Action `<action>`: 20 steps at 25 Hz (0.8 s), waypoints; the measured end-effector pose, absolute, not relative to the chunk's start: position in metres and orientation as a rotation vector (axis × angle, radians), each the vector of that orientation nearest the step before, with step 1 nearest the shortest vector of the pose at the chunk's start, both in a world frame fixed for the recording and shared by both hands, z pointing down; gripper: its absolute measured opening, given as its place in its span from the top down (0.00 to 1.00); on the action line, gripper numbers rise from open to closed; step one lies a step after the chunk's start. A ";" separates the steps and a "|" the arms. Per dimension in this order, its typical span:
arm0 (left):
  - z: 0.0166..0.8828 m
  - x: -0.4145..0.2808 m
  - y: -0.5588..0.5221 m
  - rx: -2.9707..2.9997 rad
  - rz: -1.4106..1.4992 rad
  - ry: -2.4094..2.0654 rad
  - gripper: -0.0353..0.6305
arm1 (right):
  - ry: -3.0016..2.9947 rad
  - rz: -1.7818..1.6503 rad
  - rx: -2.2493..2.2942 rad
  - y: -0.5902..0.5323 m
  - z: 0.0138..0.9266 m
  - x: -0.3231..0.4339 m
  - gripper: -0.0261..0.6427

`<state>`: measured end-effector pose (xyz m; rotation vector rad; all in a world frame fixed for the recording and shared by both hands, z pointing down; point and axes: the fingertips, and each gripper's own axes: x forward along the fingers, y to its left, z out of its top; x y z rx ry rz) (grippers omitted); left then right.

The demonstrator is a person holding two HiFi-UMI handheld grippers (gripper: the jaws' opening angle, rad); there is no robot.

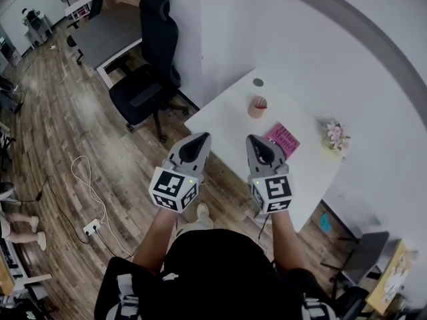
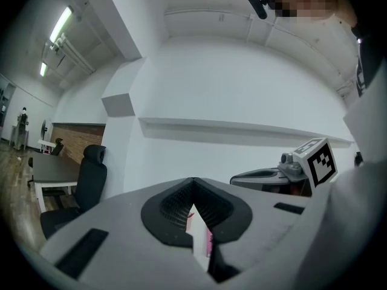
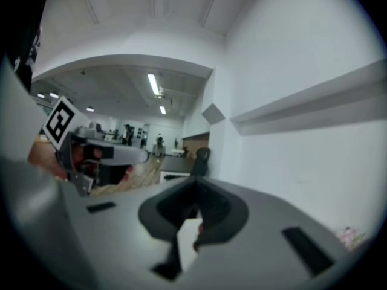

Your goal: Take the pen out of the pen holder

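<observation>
Left gripper [image 1: 199, 141] and right gripper [image 1: 255, 142], fingers clenched empty, hang well short of the pen holder [image 1: 257, 106] on the tabletop [image 1: 227, 122]. Extraction has not begun.

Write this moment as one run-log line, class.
phase: pre-grasp | left gripper: shut, empty | right gripper: shut, empty | pen holder: upright on white table, untouched

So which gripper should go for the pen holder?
Right, probably. The pen holder stands almost straight ahead of the right gripper; the left gripper is farther off to the side. Both are shut, empty.
</observation>
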<state>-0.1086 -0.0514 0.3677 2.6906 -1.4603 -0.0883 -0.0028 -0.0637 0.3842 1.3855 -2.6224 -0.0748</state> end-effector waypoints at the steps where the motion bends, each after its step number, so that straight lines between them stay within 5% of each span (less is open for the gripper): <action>1: 0.368 -0.113 -0.059 2.696 -0.080 -1.461 0.92 | -2.620 -0.078 1.389 -0.071 0.384 -0.007 0.91; 20: 0.387 -0.134 -0.155 2.727 -0.021 -1.298 0.92 | -2.530 -0.014 1.485 -0.169 0.401 -0.031 0.91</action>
